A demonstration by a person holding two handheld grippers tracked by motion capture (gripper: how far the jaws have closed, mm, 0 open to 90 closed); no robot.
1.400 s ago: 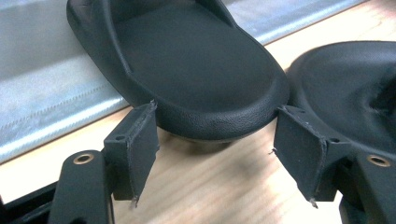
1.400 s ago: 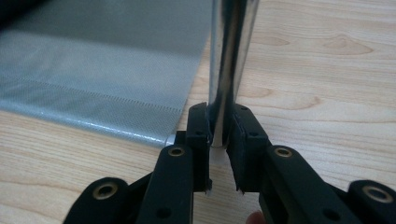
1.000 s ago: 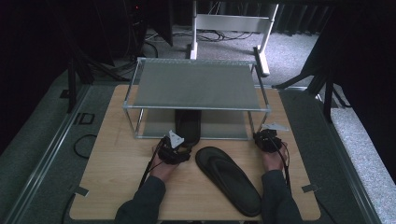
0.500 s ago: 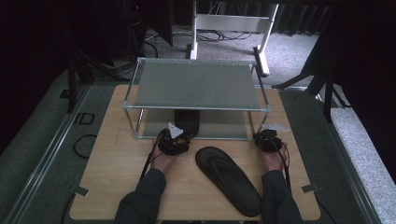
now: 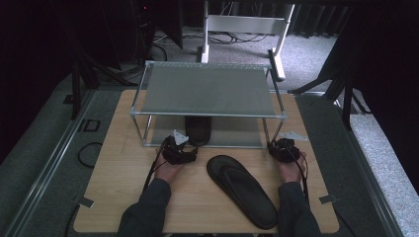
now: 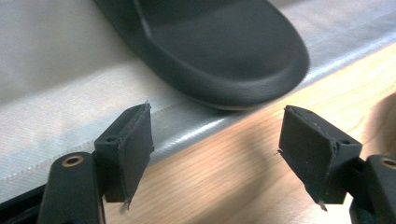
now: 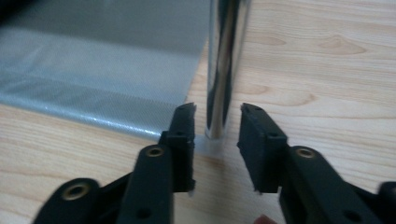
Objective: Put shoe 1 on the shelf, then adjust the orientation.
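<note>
Left gripper [image 6: 215,158] jaws just opened wide, empty, near sandal [image 6: 219,46] on rack shelf [image 6: 56,84]; right gripper [image 7: 217,140] just opening, straddling rack leg [image 7: 224,65], not gripping.

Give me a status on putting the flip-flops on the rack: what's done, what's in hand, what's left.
Done: one black flip-flop lies on the lower shelf of the rack.
In hand: nothing. The left gripper has just opened, its jaws empty in front of that flip-flop's end. The right gripper has just opened too, its jaws either side of the rack's chrome leg, not pressing on it.
Left: the second flip-flop lies on the table, probably next.
</note>
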